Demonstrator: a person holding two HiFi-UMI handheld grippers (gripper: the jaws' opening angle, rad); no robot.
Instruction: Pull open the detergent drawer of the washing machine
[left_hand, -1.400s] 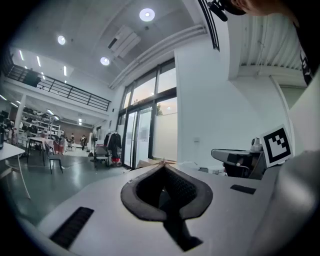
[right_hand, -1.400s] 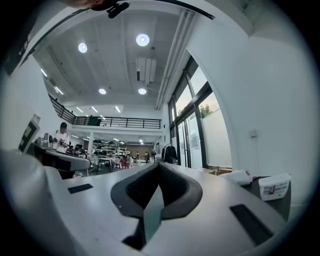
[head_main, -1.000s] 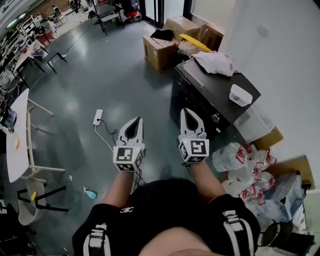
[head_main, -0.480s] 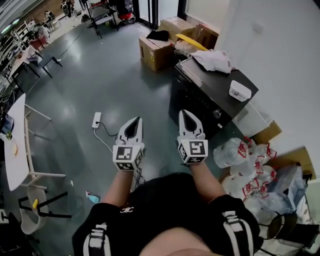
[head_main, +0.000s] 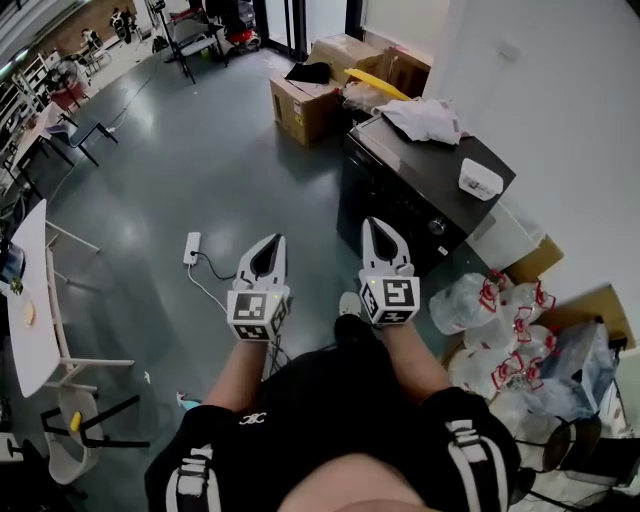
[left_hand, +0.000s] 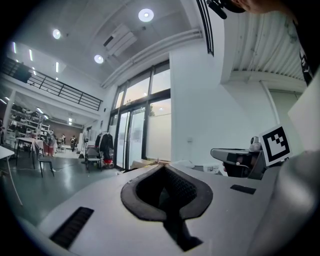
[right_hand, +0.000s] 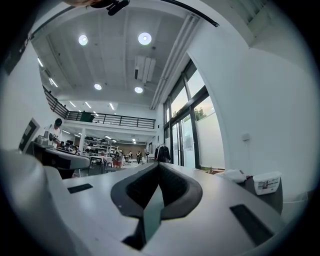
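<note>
The washing machine (head_main: 400, 195) is a dark, low box at the right of the head view. A crumpled cloth (head_main: 425, 118) and a small white box (head_main: 480, 178) lie on its top, and a round knob (head_main: 437, 226) shows on its front panel. I cannot make out the detergent drawer. My right gripper (head_main: 371, 222) is shut and empty, its tip just short of the machine's front. My left gripper (head_main: 277, 238) is also shut and empty, held over the floor beside it. In the left gripper view, the left gripper (left_hand: 162, 167) has its jaws together. The right gripper (right_hand: 159, 165) looks the same in its own view.
Cardboard boxes (head_main: 305, 100) stand behind the machine. White plastic bags with red print (head_main: 490, 310) pile up at its right. A power strip (head_main: 193, 247) with its cable lies on the grey floor at the left. A white table (head_main: 25, 290) and chairs stand at the far left.
Both grippers have drifted slightly toward the machine along with the person, and a shoe has come into view below the right gripper. Both jaws stay shut.
</note>
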